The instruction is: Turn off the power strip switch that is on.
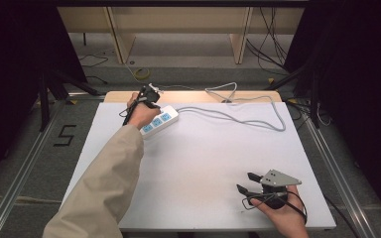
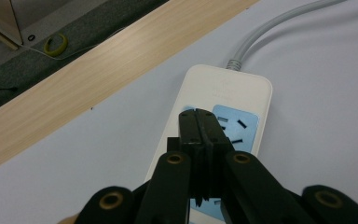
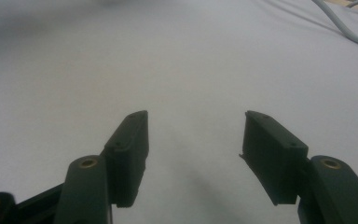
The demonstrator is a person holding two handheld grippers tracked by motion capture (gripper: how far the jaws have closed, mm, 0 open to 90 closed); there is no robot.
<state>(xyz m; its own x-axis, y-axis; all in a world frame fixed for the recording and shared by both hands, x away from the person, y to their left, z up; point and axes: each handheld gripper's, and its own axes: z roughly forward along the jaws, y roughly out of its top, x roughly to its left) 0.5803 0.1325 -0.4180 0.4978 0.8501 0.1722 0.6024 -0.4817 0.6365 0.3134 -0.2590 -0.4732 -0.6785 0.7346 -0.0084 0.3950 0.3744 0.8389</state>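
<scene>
We see a white plastic power strip with three pale blue socket faces (image 1: 159, 120) lying at the far left of the white desk (image 1: 198, 168), angled so that its grey round cable (image 1: 238, 118) leaves its far end and loops across the back of the desk toward the right. The left tool (image 1: 148, 95) sits at the strip, held by a hand (image 1: 141, 114) whose beige sleeve (image 1: 104, 188) runs up from the lower left. In the left gripper view this tool (image 2: 199, 115) has its black jaws pressed together with nothing between them, their tip right over the pale blue socket face (image 2: 235, 130) nearest the cable end of the strip (image 2: 223, 88); we cannot tell whether the tip touches the plastic. A light wooden strip (image 2: 98, 70) borders the desk just beyond. The right tool (image 1: 248, 182) rests well apart from the power strip, near the front right corner of the desk, in the person's right hand (image 1: 280, 210). In the right gripper view its jaws (image 3: 193, 140) stand wide apart over bare white desk surface (image 3: 168, 60), holding nothing.
</scene>
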